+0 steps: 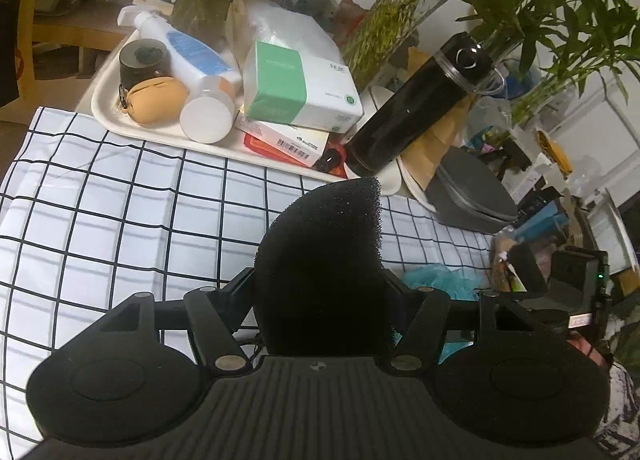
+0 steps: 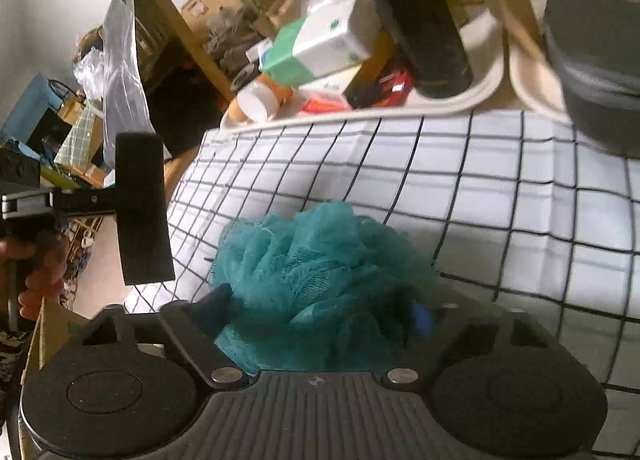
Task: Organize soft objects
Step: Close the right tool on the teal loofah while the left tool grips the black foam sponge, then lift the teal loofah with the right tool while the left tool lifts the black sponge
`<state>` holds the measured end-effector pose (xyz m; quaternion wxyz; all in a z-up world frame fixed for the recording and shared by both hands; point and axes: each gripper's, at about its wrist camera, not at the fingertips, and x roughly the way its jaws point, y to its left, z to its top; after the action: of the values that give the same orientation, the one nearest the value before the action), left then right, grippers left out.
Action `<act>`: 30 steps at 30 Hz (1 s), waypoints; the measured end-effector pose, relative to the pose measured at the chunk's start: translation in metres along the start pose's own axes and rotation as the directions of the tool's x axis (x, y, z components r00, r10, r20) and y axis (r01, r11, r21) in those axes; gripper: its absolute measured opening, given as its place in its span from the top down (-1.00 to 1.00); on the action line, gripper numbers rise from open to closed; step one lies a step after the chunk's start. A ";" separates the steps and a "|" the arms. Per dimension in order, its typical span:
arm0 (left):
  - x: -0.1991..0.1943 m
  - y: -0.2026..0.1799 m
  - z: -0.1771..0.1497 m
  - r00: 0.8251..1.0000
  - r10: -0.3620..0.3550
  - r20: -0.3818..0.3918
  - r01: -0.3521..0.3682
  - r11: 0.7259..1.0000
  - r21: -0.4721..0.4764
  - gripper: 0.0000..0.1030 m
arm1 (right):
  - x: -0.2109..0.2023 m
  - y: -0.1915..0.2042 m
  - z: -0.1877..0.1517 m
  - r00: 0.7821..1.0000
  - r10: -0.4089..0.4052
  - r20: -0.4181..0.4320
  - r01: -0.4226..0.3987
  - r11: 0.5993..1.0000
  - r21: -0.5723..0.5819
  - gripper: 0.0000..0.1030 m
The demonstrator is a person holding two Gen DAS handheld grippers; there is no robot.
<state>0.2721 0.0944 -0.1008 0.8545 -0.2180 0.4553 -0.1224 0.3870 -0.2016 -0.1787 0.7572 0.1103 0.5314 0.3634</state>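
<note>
While the left tool (image 1: 320, 292) is clamping a black foam sponge (image 1: 320, 256), the right tool (image 2: 320, 316) is gripping a teal mesh pouf (image 2: 316, 280) at its twelve o'clock.

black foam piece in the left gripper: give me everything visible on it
The black foam sponge is coarse, open-celled and matte. From the left wrist it shows a rounded dome outline with one pointed upper corner; from the right wrist it reads as a flat rectangular slab seen edge-on, held upright. The left gripper is clamped on it, above the checked cloth, touching nothing else visible.
</note>
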 end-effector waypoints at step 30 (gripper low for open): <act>-0.054 -0.030 -0.006 0.966 -0.186 0.177 0.154 0.971 0.183 -0.25 | -0.128 0.040 -0.004 0.897 -0.024 0.442 0.061 0.996 -0.070 0.07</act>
<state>0.2369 0.0887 -0.0494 0.8962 -0.1947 0.3378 -0.2116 0.3443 -0.2595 -0.0656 0.8693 0.1469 0.3334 0.3339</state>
